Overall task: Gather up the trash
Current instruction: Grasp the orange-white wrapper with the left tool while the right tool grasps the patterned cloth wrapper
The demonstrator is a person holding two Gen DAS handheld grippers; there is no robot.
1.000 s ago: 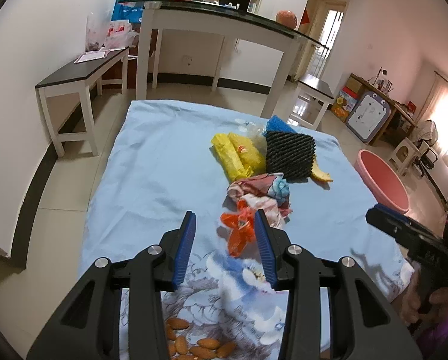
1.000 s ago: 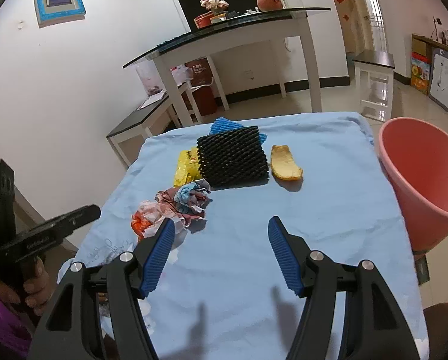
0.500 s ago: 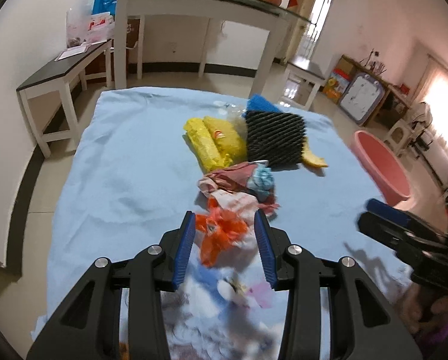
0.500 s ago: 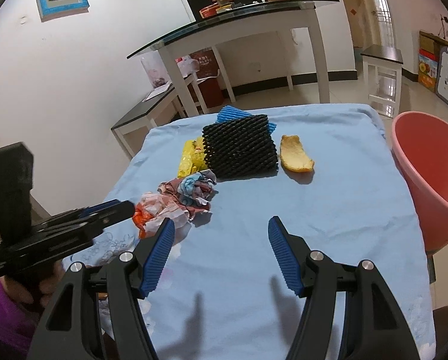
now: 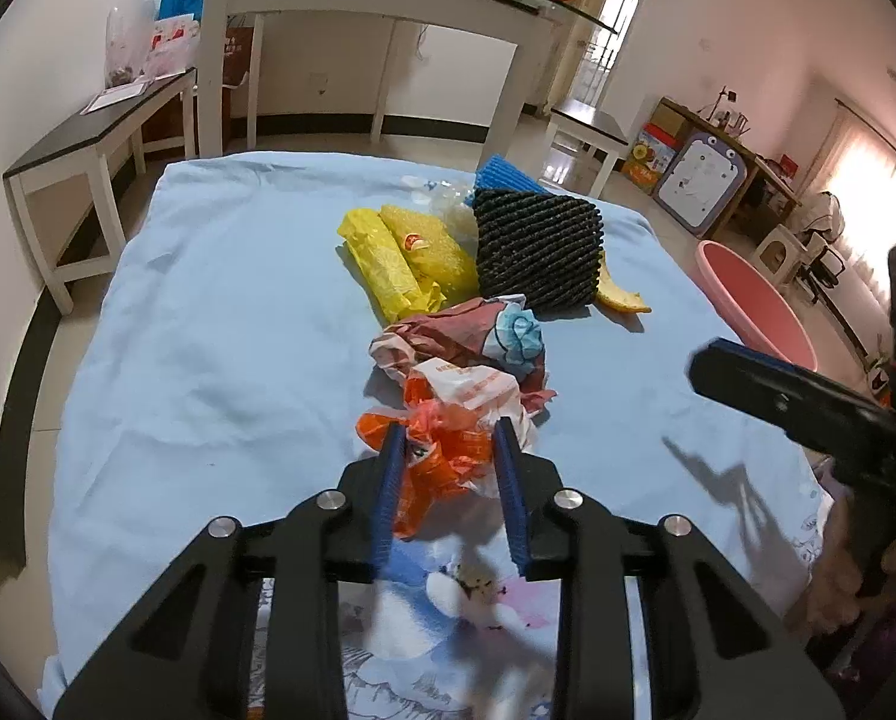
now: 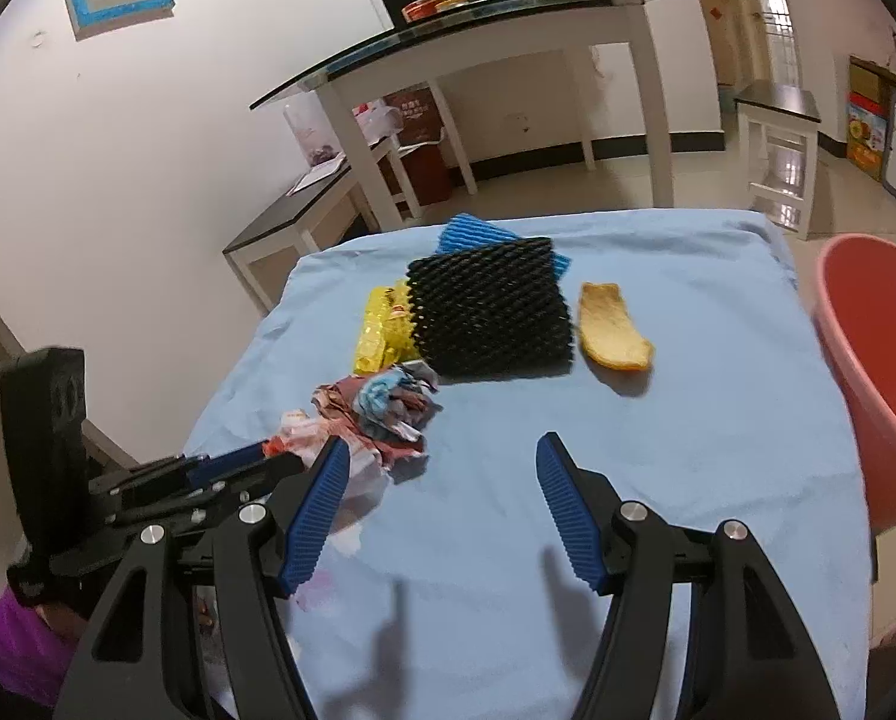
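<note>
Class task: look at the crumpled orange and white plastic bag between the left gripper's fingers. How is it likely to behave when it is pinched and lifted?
The orange and white plastic bag is thin, crinkled film, so it will probably crush flat as the left gripper closes its jaws. It looks light and should lift easily. Loose folds will likely dangle and may brush the crumpled wrapper beside it.
</note>
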